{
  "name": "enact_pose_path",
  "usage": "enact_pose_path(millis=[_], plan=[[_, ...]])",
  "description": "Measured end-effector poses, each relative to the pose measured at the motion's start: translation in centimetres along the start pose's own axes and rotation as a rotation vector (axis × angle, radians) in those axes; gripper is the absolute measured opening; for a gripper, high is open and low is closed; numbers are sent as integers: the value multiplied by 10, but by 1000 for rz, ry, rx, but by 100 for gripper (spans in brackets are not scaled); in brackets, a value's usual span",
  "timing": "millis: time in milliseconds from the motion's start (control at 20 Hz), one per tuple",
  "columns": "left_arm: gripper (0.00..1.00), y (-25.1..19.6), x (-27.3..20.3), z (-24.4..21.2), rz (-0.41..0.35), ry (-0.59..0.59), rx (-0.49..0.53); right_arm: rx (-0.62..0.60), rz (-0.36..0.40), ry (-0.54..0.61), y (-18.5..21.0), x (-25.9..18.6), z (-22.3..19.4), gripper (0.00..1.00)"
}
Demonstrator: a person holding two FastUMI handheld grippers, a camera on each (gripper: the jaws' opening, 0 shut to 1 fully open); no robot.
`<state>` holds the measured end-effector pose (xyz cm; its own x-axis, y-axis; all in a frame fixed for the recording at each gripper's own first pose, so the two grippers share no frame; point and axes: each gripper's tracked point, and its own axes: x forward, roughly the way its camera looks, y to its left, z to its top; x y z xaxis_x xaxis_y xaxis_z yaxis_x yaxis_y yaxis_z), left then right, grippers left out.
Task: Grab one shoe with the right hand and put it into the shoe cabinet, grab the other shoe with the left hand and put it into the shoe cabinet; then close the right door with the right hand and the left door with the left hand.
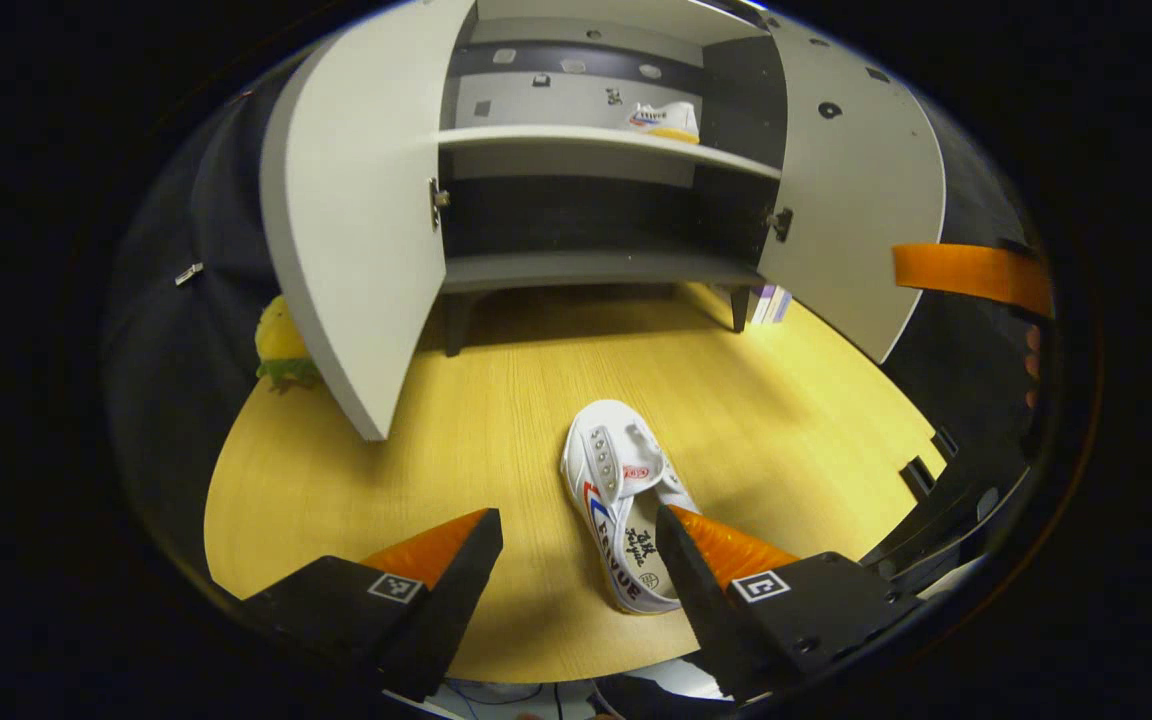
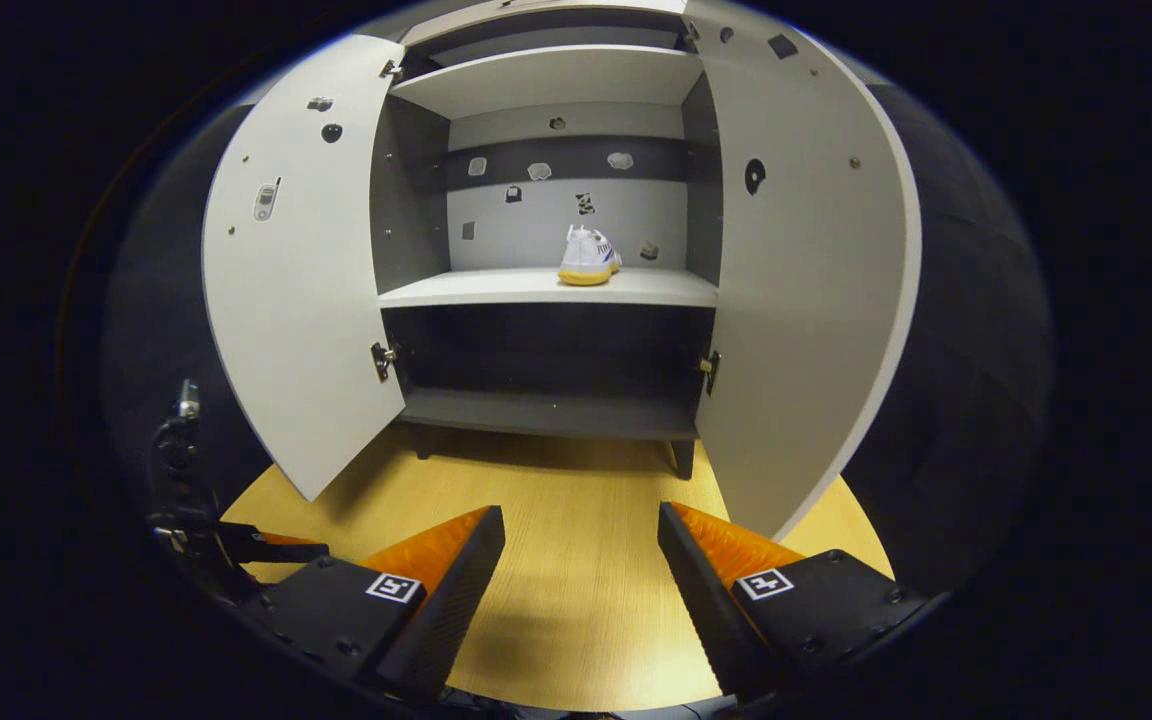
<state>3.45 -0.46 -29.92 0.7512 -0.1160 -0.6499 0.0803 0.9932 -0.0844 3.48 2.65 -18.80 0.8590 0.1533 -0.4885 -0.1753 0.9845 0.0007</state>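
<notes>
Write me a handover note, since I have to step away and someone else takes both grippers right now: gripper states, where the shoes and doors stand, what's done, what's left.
Left gripper: open, empty, low over the wooden table, with the second shoe lying on the table just ahead of its fingers.
Right gripper: open, empty, facing the shoe cabinet.
Done: one shoe stands on the cabinet's middle shelf.
Left door and right door both stand wide open.
Left to do: grasp the table shoe with the left gripper, put it in the cabinet, then close the right door, then the left.
</notes>
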Motion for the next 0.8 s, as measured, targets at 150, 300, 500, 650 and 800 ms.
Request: enact_pose_path(millis=[150, 300, 500, 650, 800], plan=[[96, -6, 26, -14, -19, 74, 26, 2, -5, 23, -6, -13, -22, 99], [96, -4, 48, -17, -7, 112, 43, 12, -29, 41, -15, -19, -42, 99], [95, -3, 76, -16, 2, 147, 55, 45, -29, 93, -20, -26, -66, 99], [84, -2, 93, -12, 17, 159, 55, 42, -21, 126, -21, -32, -76, 99], [60, -13, 100, -15, 6, 176, 55, 31, -2, 145, -20, -30, -77, 99]])
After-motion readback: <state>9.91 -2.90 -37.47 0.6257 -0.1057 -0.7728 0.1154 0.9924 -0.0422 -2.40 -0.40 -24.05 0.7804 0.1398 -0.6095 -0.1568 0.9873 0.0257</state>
